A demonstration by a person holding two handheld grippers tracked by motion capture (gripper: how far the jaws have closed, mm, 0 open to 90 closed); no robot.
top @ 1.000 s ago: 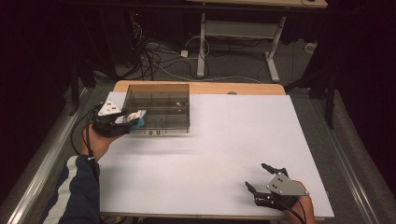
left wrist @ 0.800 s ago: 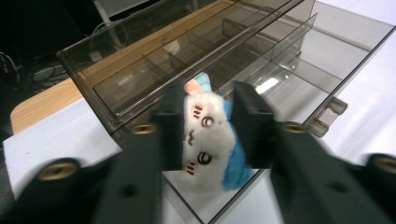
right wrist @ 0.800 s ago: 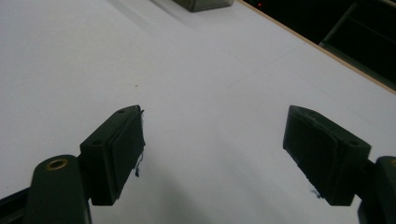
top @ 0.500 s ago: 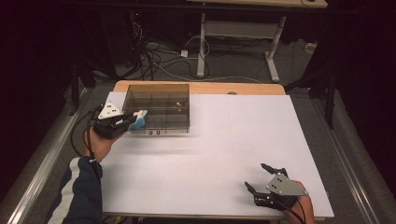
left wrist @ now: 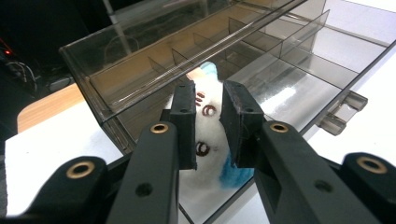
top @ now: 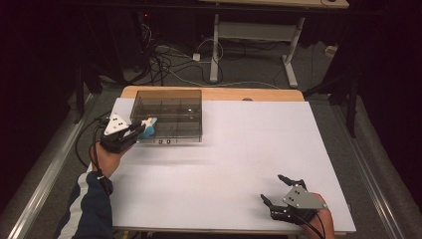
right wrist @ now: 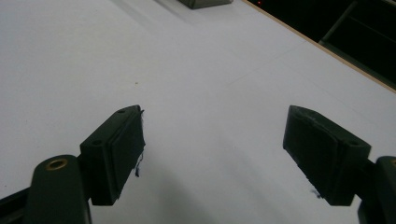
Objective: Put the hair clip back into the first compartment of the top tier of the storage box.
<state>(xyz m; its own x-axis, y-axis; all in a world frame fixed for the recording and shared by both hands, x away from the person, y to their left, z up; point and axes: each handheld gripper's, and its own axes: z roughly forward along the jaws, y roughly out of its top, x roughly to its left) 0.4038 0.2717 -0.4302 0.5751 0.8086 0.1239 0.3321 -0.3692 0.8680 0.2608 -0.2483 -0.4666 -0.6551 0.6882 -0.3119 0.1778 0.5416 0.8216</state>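
My left gripper [top: 143, 126] is shut on a small white soft toy [top: 148, 129] with blue parts. Both pads press its sides in the left gripper view [left wrist: 208, 100], where the toy [left wrist: 208, 137] shows red-ringed eyes. It is held at the left end of a smoky clear compartment box [top: 166, 91] with thin dividers [left wrist: 299, 46]. Whether the toy rests on the box floor I cannot tell. My right gripper [top: 272, 187] stands open near the table's front right, with nothing between its jaws [right wrist: 215, 140].
The white table top [top: 239, 149] spreads between the two hands. A latch tab [left wrist: 343, 116] juts from the box's front wall. Cables and desk legs [top: 214, 45] lie on the dark floor beyond the far wooden edge.
My left hand has shifted slightly toward the near side with the toy at the box's left end. The right gripper has stayed put.
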